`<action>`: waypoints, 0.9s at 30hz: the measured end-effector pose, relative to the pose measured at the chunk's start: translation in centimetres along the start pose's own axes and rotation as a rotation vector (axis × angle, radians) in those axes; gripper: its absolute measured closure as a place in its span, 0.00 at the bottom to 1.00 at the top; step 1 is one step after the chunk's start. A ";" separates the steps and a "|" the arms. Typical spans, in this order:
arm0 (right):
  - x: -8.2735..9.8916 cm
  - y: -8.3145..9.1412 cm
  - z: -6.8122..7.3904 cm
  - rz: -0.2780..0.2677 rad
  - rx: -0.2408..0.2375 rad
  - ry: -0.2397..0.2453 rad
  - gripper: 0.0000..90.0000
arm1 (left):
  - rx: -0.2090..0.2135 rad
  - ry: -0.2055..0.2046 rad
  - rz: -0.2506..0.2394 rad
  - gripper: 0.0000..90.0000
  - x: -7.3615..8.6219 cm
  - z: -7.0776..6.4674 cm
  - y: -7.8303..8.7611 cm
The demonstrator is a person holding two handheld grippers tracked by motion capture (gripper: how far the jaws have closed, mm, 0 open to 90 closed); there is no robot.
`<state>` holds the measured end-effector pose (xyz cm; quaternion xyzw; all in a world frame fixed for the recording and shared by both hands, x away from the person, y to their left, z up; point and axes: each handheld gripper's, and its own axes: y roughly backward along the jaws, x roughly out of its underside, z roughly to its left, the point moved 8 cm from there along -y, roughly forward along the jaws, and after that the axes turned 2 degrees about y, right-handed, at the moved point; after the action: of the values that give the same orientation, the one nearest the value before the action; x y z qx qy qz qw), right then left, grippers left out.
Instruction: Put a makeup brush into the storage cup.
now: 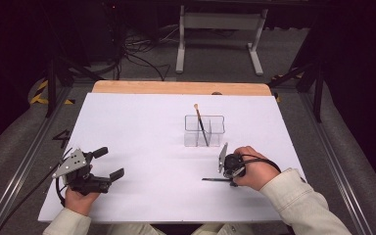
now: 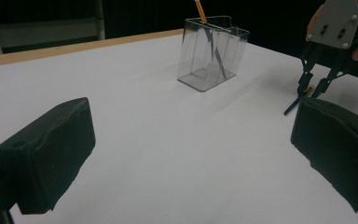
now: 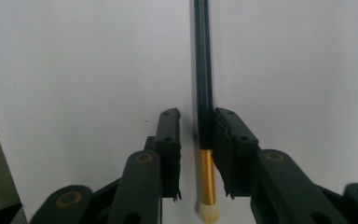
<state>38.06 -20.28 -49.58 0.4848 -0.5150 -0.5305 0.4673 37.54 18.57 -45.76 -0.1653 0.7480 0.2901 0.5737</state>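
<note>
The brush (image 3: 204,93) lay flat on the white tabletop (image 1: 142,132), at about 5 o'clock from the clear holder (image 1: 204,131). The right gripper (image 3: 196,140) straddled it, jaws narrowly apart, not yet clamped. Closing squarely on the dark handle just above the gold ferrule looked best. The left gripper (image 1: 108,163) rested at 8 o'clock, jaws wide apart.

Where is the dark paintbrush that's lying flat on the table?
In the high view the flat paintbrush lies on the white table, near its right front, under the right gripper, in front of the clear holder.
</note>
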 end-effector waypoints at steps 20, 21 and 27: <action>-0.1 -0.2 -0.1 0.033 0.011 0.053 0.93 | 0.005 -0.009 0.018 0.01 0.1 -0.2 -0.2; -0.1 -0.2 0.0 0.037 0.010 0.058 0.93 | 0.007 -0.012 0.018 0.01 0.1 -0.2 -0.3; -0.3 0.8 -0.1 0.028 0.035 0.073 0.93 | 0.038 -0.055 0.059 0.00 0.1 -1.3 -1.1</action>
<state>38.14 -20.05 -48.77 0.5047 -0.5137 -0.4967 0.4844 37.15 16.91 -45.87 -0.1243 0.7418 0.2971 0.5883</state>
